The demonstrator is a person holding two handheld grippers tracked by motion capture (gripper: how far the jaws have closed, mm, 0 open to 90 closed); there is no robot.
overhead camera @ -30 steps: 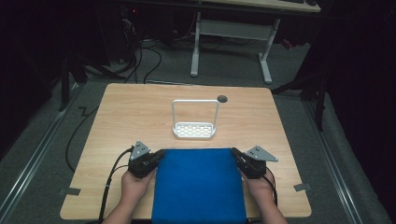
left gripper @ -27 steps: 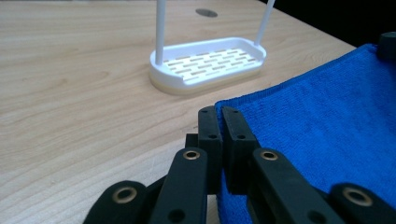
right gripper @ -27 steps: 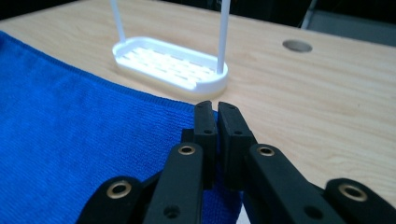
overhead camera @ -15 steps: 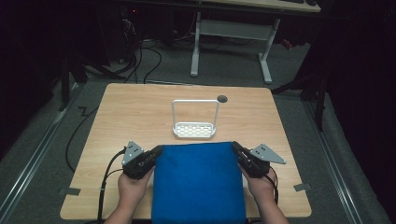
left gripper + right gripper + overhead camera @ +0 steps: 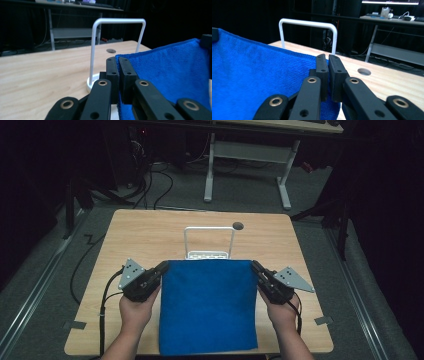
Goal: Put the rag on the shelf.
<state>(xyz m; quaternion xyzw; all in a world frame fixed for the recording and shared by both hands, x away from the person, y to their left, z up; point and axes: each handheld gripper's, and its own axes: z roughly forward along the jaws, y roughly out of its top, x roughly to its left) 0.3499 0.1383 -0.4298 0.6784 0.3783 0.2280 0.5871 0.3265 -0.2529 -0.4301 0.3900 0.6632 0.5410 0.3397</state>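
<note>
Both grippers, left (image 5: 162,268) and right (image 5: 256,266), have risen, lifting the cloth's (image 5: 207,307) far edge toward 12 o'clock, now overlapping the rack (image 5: 209,242) base.

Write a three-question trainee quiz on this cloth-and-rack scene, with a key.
1. True or false: the left gripper and the right gripper each pinch a far corner of the blue cloth.
2. What stands just beyond the cloth's far edge? A) white wire rack B) red bowl C) glass jar
3. Fill in: near the table's far edge, right of the rack, is a round ____.

Key: 1 true; 2 A; 3 hole.
</note>
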